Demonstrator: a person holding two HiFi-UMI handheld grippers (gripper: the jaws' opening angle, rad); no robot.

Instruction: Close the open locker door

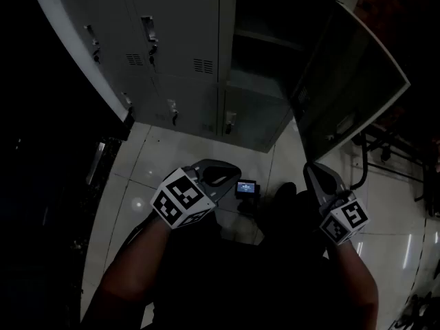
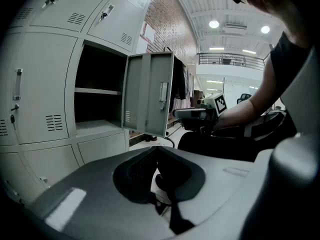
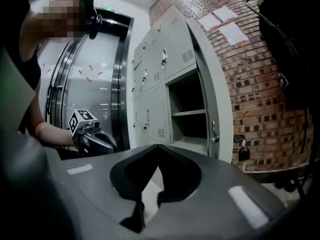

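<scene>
Right gripper (image 3: 158, 149) closed, empty; flat grey metal locker door (image 1: 350, 81) open.

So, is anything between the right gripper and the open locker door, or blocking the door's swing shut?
Nothing visible does. Only floor lies between the shut, empty right gripper and the open locker door, and nothing sticks out of the compartment it closes on.

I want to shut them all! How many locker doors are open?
1. The grey metal locker door in the rightmost column of the grey lockers stands swung out. Every other door in view is shut, though some lockers lie outside the pictures.
</scene>
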